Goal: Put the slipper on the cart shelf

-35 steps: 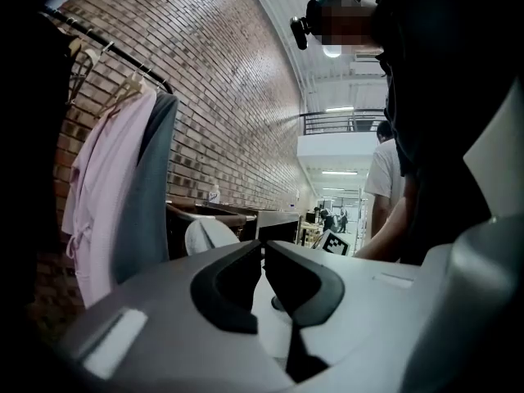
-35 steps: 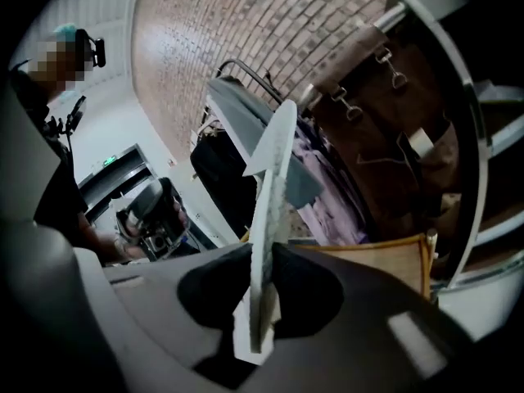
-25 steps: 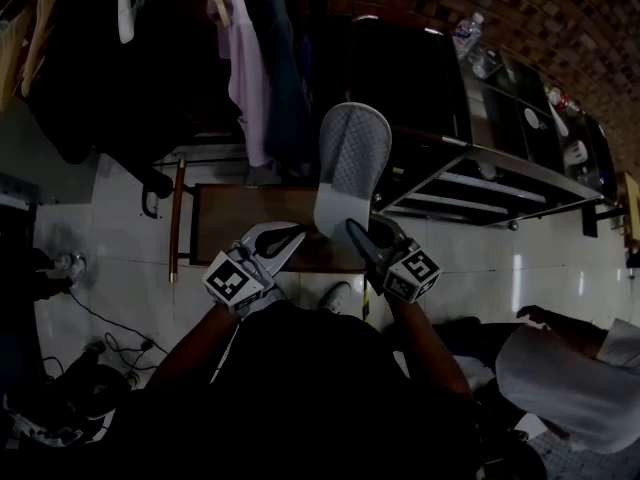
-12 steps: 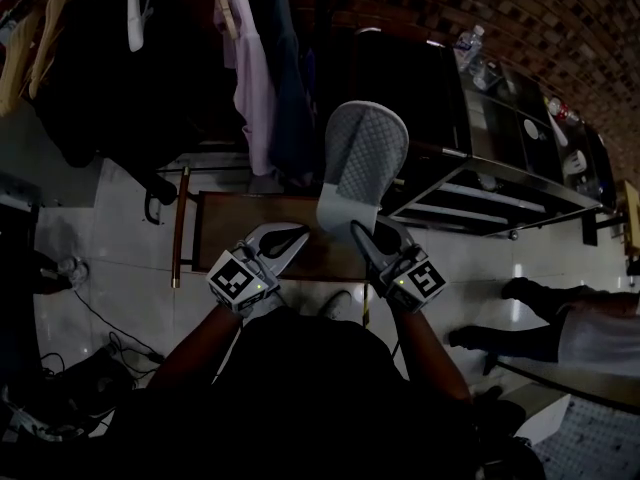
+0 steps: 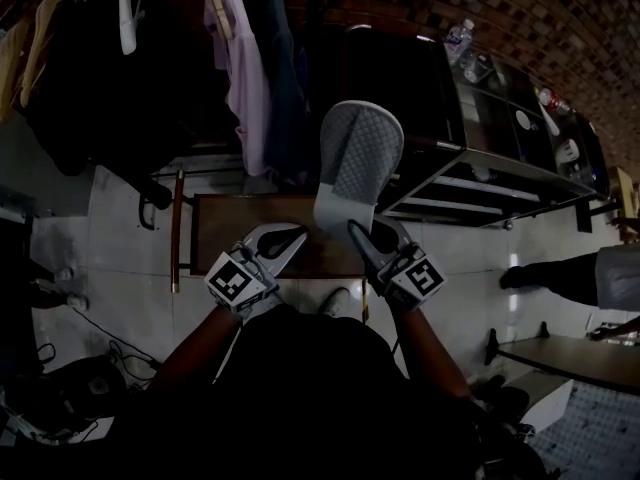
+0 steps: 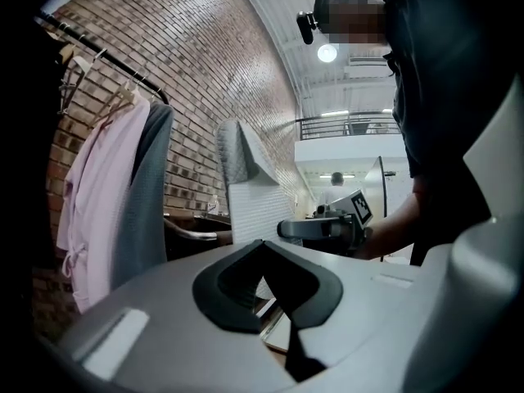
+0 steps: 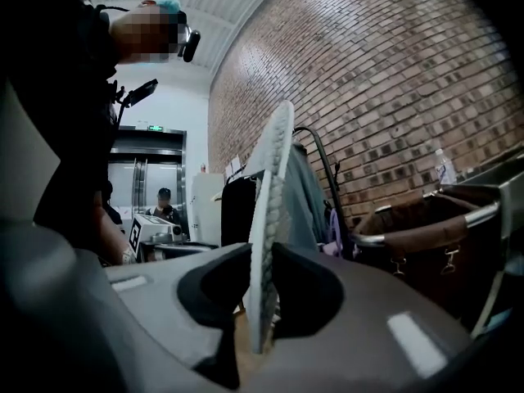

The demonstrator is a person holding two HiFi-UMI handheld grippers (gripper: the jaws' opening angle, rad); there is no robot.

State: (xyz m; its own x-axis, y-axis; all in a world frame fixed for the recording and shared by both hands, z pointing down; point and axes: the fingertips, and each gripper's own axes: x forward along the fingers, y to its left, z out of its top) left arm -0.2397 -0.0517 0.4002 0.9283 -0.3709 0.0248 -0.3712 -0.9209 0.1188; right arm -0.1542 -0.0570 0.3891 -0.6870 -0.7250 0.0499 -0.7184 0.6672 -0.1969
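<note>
A grey slipper (image 5: pixel 355 163) with a quilted sole stands upright, heel end down, and my right gripper (image 5: pixel 362 238) is shut on its lower edge. In the right gripper view the slipper (image 7: pixel 266 219) runs edge-on between the two dark pads. My left gripper (image 5: pixel 283 240) hovers level with it on the left, jaws together with nothing in them. The left gripper view shows the slipper (image 6: pixel 250 195) ahead. The dark metal cart (image 5: pixel 480 183), with slatted shelves, stands beyond and to the right of the slipper.
A low brown wooden table (image 5: pixel 230 228) lies under both grippers. Clothes, one of them a pink garment (image 5: pixel 235 58), hang from a rail at the back left. A bottle (image 5: pixel 457 40) stands on the cart's top. A person's leg (image 5: pixel 560 276) crosses the floor at the right.
Both grippers and the slipper stay nearly where they were. The person at the right has walked further right across the floor.
</note>
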